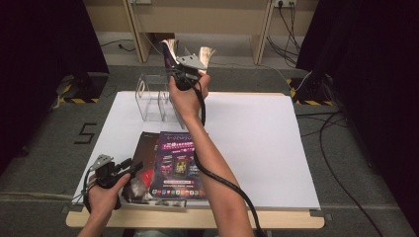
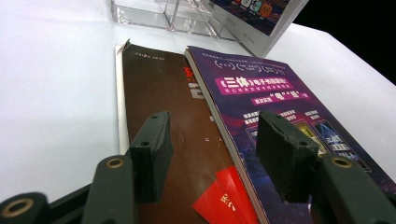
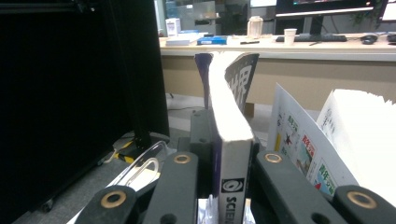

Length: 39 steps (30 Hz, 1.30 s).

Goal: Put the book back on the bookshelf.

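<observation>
My right gripper is held up over the back of the white table, shut on the spine end of a thick purple-covered book that stands upright between its jaws. A second book with a colourful cover leans just to its right. Below them is a clear acrylic holder. My left gripper hovers open near the front edge, its jaws over a brown book and a purple magazine lying flat side by side.
Red cards lie on the brown book's near end. The acrylic holder is divided into slots. Black curtains and stand bases flank the table, and cables trail on the floor at right.
</observation>
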{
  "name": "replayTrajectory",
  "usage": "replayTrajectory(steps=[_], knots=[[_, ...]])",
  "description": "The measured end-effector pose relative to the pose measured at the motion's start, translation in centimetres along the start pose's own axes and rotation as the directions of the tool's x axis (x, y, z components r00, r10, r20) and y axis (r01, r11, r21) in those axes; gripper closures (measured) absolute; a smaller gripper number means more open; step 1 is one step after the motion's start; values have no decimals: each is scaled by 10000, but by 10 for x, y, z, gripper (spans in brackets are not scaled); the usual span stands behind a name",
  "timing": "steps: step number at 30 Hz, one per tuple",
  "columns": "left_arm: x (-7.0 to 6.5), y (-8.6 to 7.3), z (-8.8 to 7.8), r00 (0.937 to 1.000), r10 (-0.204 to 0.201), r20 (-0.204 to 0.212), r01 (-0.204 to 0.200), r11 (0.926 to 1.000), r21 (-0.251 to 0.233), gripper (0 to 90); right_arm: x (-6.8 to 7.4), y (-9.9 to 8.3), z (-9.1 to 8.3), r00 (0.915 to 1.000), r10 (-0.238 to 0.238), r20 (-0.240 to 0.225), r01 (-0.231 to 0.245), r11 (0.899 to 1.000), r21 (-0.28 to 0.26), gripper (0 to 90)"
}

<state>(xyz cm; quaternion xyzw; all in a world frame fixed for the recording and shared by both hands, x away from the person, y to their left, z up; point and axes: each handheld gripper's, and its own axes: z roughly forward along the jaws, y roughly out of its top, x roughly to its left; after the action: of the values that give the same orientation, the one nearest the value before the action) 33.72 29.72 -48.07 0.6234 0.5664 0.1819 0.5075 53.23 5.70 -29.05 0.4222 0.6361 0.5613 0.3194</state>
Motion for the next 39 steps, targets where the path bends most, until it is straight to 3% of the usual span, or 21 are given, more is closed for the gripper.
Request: replayTrajectory(steps=[23, 39], knots=[[1, 0, 0, 10000, -12, 15, 12, 10000, 22, 448, -4, -1, 15, 9991, 344, 248, -340, 9993, -182, 831], [3, 1, -1, 10000, -34, -7, 34, 10000, -10, 448, -4, -10, 24, 9980, 273, 572, -265, 9995, -144, 830]])
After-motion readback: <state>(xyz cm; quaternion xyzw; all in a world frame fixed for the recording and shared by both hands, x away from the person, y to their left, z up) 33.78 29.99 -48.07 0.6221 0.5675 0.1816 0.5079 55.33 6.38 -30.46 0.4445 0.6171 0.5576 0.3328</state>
